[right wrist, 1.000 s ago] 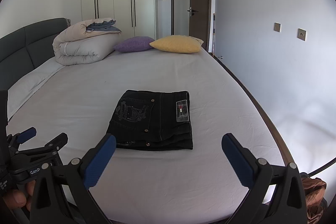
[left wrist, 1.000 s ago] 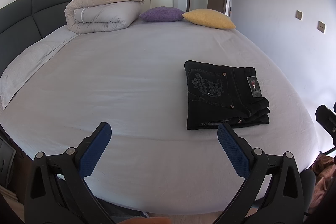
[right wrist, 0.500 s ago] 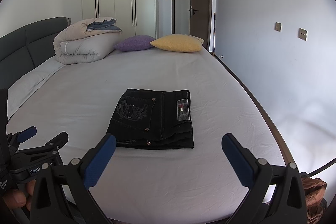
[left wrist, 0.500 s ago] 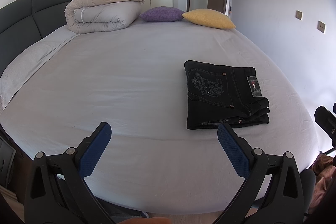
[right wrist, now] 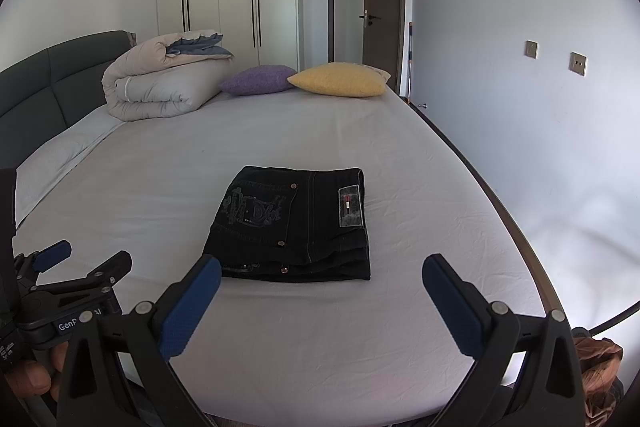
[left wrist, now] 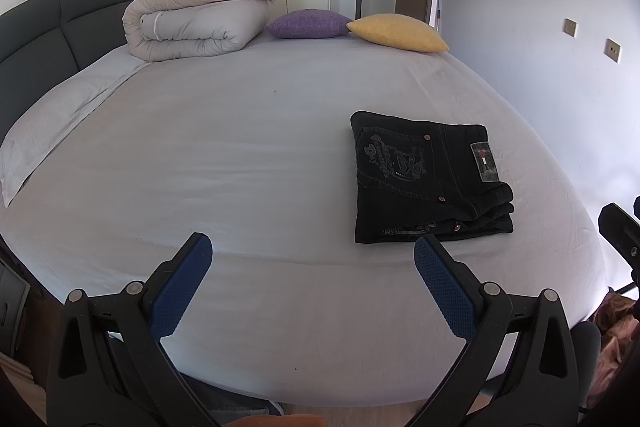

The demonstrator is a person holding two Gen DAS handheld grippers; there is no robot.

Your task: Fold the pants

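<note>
Black jeans (left wrist: 428, 179) lie folded into a compact rectangle on the white bed sheet (left wrist: 240, 155), back pocket embroidery and waistband label facing up. In the right wrist view the same pants (right wrist: 294, 223) sit straight ahead, just beyond the fingertips. My left gripper (left wrist: 312, 251) hovers over the bed's near edge, open and empty, with the pants ahead to its right. My right gripper (right wrist: 322, 275) is open too, nothing between its blue pads, pulled back from the pants. The left gripper's body (right wrist: 72, 283) shows at the lower left of the right wrist view, held by a hand.
A rolled beige duvet (left wrist: 192, 23), a purple cushion (left wrist: 308, 23) and a yellow cushion (left wrist: 400, 33) line the far side of the bed. A dark headboard (left wrist: 48, 27) stands at left. Brown cloth (right wrist: 600, 371) lies on the floor at right. A door (right wrist: 382, 3) stands open behind.
Both grippers have stayed almost still; the right wrist view has shifted only slightly. The folded pants have not moved.
</note>
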